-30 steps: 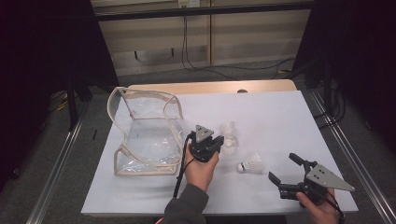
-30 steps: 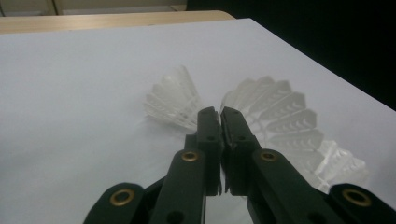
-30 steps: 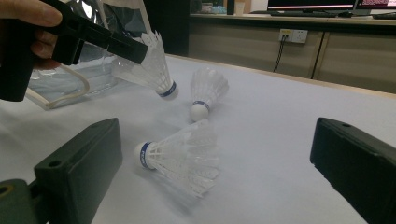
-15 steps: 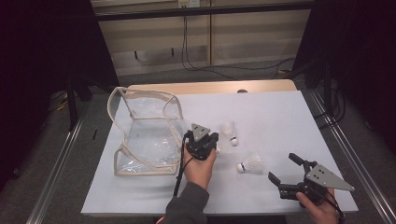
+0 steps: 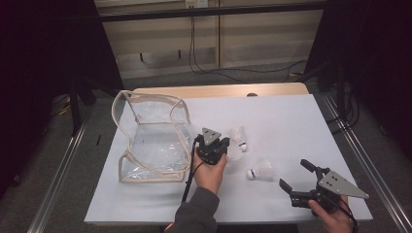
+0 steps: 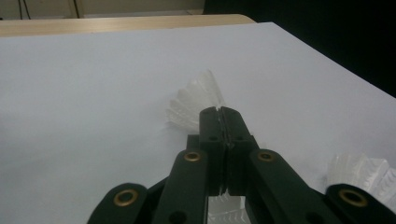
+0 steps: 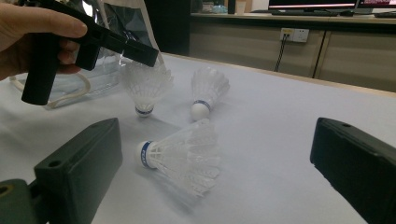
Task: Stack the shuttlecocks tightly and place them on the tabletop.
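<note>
My left gripper [image 5: 221, 148] is shut on the feather rim of a white shuttlecock [image 7: 144, 86], which hangs cork down just above the white table sheet [image 5: 291, 121]. In the left gripper view its jaws [image 6: 219, 112] are pressed together, with feathers showing beneath them. A second shuttlecock [image 5: 238, 137] stands cork down just beyond it. A third [image 5: 261, 171] lies on its side with a blue band at its cork. My right gripper [image 5: 293, 174] rests open near the front right of the table, and in its own view the lying shuttlecock [image 7: 182, 151] sits ahead between the two jaws, untouched.
A clear plastic bag with beige trim [image 5: 145, 121] stands open on the left of the sheet, right beside the left hand. The wooden table edge [image 5: 218, 90] runs along the back. Metal rails [image 5: 63, 165] flank both sides.
The left gripper has shifted slightly toward the bag with the shuttlecock in it. The right gripper and the two loose shuttlecocks have stayed where they were.
</note>
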A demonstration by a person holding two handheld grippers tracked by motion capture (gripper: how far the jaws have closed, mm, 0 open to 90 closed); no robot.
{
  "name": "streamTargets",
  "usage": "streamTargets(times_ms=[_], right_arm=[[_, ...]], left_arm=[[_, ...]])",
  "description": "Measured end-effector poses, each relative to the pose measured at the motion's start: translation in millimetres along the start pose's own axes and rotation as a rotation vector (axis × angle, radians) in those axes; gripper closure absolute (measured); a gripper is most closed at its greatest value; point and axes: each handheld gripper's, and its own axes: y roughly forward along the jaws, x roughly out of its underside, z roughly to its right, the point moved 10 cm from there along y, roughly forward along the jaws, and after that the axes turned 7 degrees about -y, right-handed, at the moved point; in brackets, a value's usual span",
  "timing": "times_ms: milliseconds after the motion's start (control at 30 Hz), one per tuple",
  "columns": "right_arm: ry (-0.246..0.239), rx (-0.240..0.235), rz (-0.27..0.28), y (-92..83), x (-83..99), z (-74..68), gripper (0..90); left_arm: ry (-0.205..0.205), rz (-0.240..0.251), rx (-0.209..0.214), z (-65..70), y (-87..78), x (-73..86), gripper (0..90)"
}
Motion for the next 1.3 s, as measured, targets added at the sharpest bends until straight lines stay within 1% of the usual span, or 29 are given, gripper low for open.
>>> streamTargets(times_ms=[133,233,300,367,400,433,500,567,667,700,833,867,1000,1133,1300], right_arm=[[0.001,-0.001,0.002,-0.1,-0.4,-0.1,1.7],[0.000,-0.001,0.001,-0.2,-0.2,0.1,1.7],[0.001,-0.001,-0.001,-0.3,0.1,0.2,1.7],[0.002,-0.001,-0.001,-0.3,0.1,0.3,1.7],[0.001,0.001,0.001,-0.3,-0.1,0.6,1.7],[0.002,0.000,0.005,-0.2,-0.6,0.5,1.7],[0.004,0.003,0.003,-0.3,-0.4,0.7,1.7],[0.006,0.000,0.001,0.0,-0.1,0.4,1.7],[0.002,-0.004,0.001,-0.1,-0.3,-0.1,1.7],[0.000,-0.002,0.002,-0.2,-0.3,0.1,1.7],[0.003,-0.002,0.004,-0.3,-0.6,0.1,1.7],[0.006,-0.002,0.003,-0.2,-0.4,0.1,1.7],[0.004,-0.002,0.004,-0.3,-0.5,0.2,1.7],[0.003,-0.002,0.004,-0.3,-0.6,0.2,1.7],[0.002,-0.005,0.004,-0.3,-0.6,-0.3,1.7]], left_arm=[[-0.001,0.007,-0.002,-0.8,2.8,-0.8,88.8],[-0.009,0.009,-0.005,-2.0,3.4,-1.5,90.0],[-0.002,0.016,-0.019,-4.1,3.1,-2.5,90.0],[-0.004,0.031,-0.028,-6.8,2.2,-4.9,90.0],[-0.004,0.028,-0.034,-8.2,1.6,-5.6,90.0],[-0.006,0.034,-0.039,-8.6,1.5,-6.7,90.0],[0.006,0.040,-0.049,-9.5,0.6,-9.2,90.0],[0.021,0.047,-0.069,-10.6,0.3,-11.4,90.0],[0.020,0.059,-0.092,-14.0,2.0,-14.7,90.0],[0.026,0.059,-0.104,-16.2,2.3,-15.6,90.0],[0.029,0.063,-0.140,-23.3,4.6,-18.6,90.0],[0.035,0.057,-0.151,-26.0,4.8,-18.4,90.0],[0.020,0.065,-0.170,-32.4,6.6,-19.3,90.0],[0.023,0.070,-0.193,-38.0,8.2,-21.0,90.0],[0.016,0.079,-0.203,-42.7,9.2,-25.5,90.0]])
